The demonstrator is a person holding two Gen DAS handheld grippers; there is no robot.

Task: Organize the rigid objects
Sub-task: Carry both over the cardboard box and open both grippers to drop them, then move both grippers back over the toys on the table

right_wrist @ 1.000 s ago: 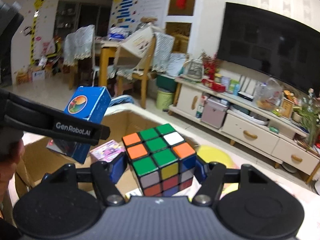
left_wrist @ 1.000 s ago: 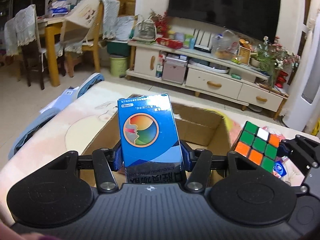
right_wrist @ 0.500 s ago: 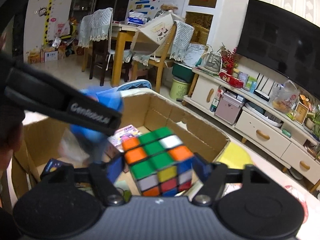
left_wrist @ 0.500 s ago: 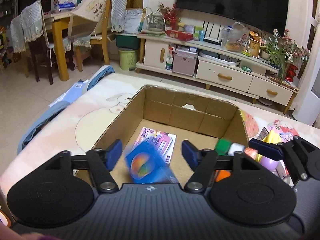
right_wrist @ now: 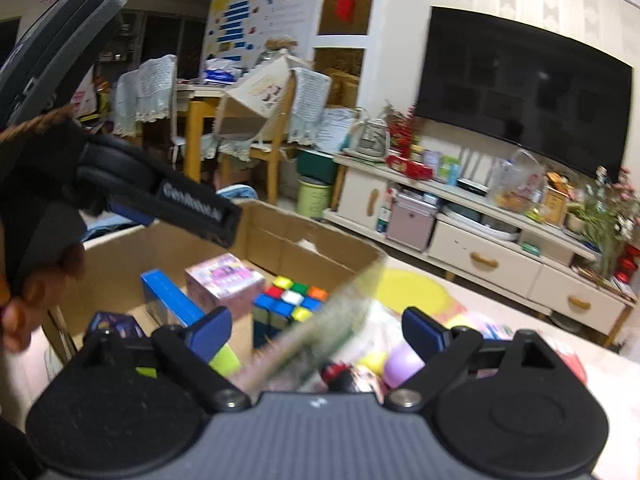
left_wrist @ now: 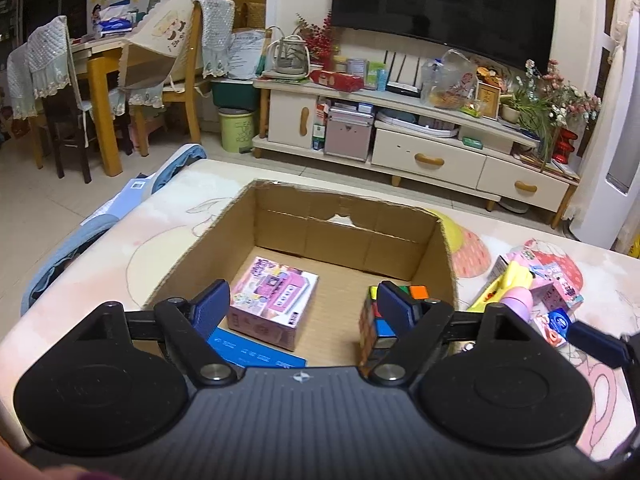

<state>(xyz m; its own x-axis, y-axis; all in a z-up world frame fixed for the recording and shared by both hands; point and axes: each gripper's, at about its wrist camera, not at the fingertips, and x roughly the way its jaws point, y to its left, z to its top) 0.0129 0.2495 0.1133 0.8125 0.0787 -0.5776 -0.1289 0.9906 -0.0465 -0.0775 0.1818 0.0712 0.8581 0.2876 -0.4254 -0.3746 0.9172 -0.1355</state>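
Rubik's cube [right_wrist: 290, 304] sits inside the cardboard box [left_wrist: 344, 216], at 3 o'clock from the pink box [left_wrist: 274, 300]; a blue box [right_wrist: 170, 300] lies at the pink one's 7 o'clock. Left hand-held gripper [left_wrist: 304, 308] hangs over the box, its jaws having just been opening, now spread with nothing pinched. Right hand-held gripper [right_wrist: 316, 332] likewise has just been opening and is spread, empty, above the box's blurred right rim.
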